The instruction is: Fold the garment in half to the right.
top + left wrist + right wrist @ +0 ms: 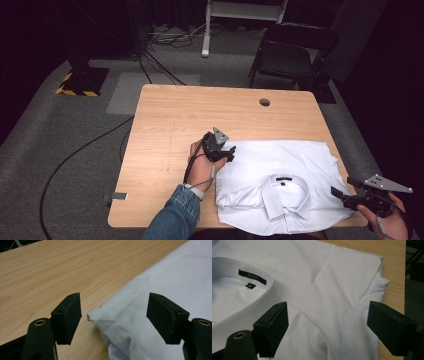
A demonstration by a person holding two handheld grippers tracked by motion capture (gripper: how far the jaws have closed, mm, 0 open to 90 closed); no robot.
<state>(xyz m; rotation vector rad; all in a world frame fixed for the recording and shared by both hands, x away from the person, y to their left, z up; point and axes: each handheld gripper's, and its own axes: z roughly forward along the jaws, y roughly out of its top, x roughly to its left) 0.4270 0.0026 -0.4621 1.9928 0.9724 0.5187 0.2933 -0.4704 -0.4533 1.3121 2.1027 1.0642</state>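
Observation:
A folded white collared shirt [280, 175] lies on the wooden table [200, 115], collar toward the front edge, its dark neck label [252, 276] showing. My left gripper [231, 154] stands open at the shirt's left edge; in the left gripper view [113, 317] a folded corner of cloth [96, 315] lies between the jaws, touching neither. My right gripper [339, 194] is open at the shirt's front right corner. The right gripper view [327, 327] shows its jaws spread over the shoulder area [332, 302].
A round cable hole [264, 102] sits near the table's far edge. A black chair [292, 52] stands beyond the far right corner. Cables [80, 150] trail over the grey floor at the left. Bare wood stretches left of and beyond the shirt.

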